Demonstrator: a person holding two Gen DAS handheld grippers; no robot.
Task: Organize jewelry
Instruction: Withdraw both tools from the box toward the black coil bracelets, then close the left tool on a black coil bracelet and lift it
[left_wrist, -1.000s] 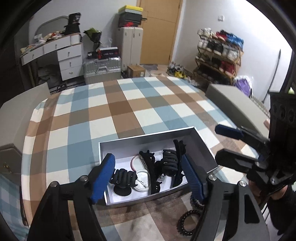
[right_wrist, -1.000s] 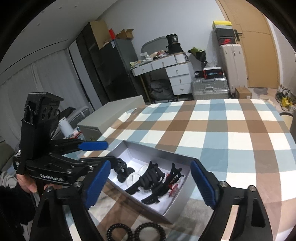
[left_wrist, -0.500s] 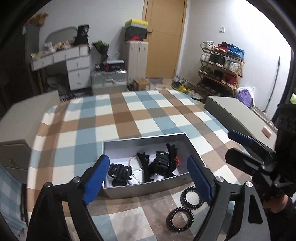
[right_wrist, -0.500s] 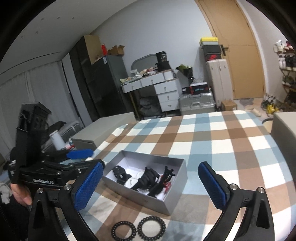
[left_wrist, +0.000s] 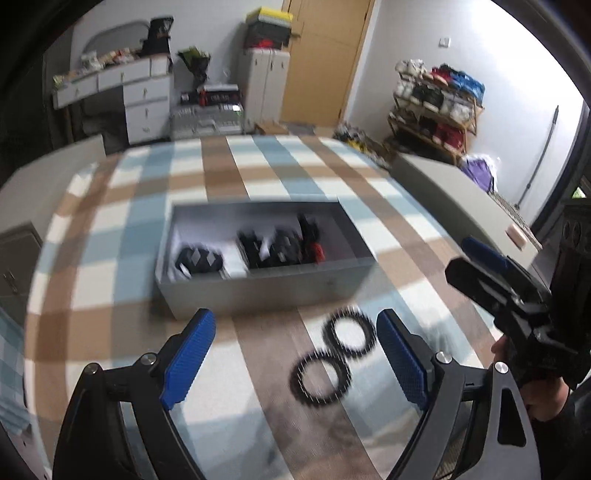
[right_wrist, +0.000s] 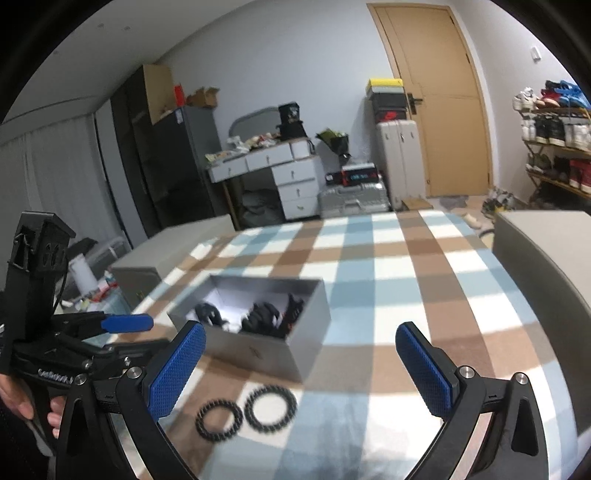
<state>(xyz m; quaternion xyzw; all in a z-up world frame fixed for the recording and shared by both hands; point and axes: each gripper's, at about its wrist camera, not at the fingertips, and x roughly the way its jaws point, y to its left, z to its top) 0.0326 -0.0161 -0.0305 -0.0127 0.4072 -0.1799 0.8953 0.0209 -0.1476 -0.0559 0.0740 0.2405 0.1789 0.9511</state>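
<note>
Bare checked tablecloth (right_wrist: 424, 295) lies open right of the grey box (right_wrist: 266, 350). Two black coil rings (left_wrist: 332, 354) (touching each other) lie before its near wall.

A woven checked cloth (right_wrist: 391, 280) in blue, brown and white covers the worktop, its surface matt. On it, a grey box (left_wrist: 266, 286) of what looks like smooth card with a dull silvery sheen holds black hair clips (left_wrist: 269, 247) of glossy plastic. Just in front of the box, two black coiled hair ties (right_wrist: 245, 410) look like shiny plastic, though blurred. The left gripper (left_wrist: 291, 354) and right gripper (right_wrist: 301, 369) have matt black plastic frames, bright metal screws and rough, dimpled blue pads (right_wrist: 173, 373). Behind the box, a door (right_wrist: 439, 99) shows smooth light wood.
</note>
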